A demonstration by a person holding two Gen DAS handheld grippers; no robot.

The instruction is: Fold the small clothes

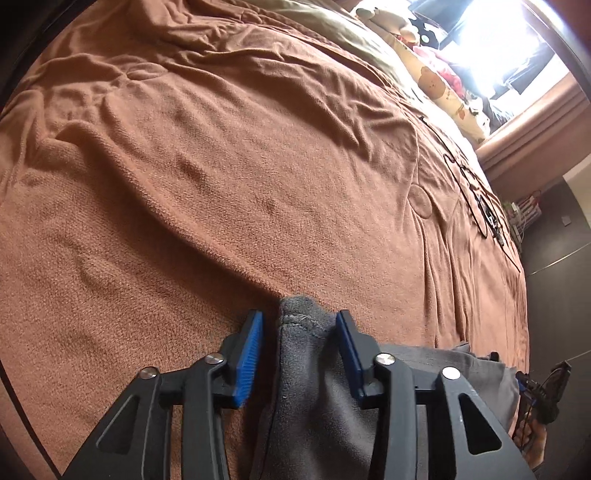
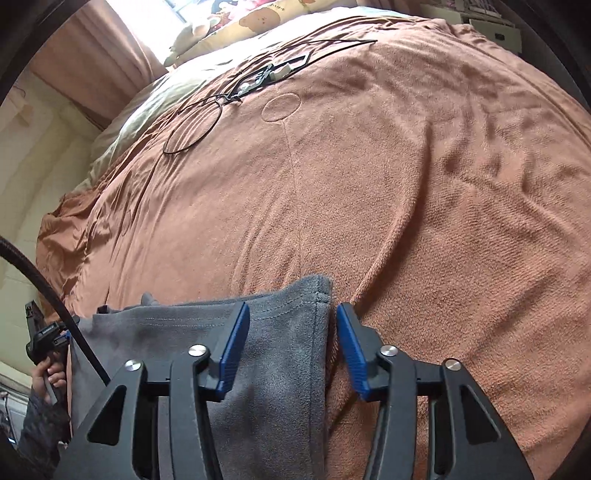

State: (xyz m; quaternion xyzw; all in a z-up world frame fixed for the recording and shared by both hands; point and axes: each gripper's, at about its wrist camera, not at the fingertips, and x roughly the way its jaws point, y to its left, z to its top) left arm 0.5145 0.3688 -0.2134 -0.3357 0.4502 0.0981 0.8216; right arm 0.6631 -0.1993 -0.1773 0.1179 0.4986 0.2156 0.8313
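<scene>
Daylight from blown-out window (image 1: 491, 40); fisheye bending, dark corners, sharp centre.

No legible text, label, brand, number or sign found in either wrist view. The cartoon bear print on the pillow (image 2: 258, 22) at the head edge of the bed carries small marks beside the figures, too blurred to read. The handle of the other gripper (image 2: 46, 332), at the left edge of the right wrist view, bears a faint pale marking, too small to make out.
</scene>
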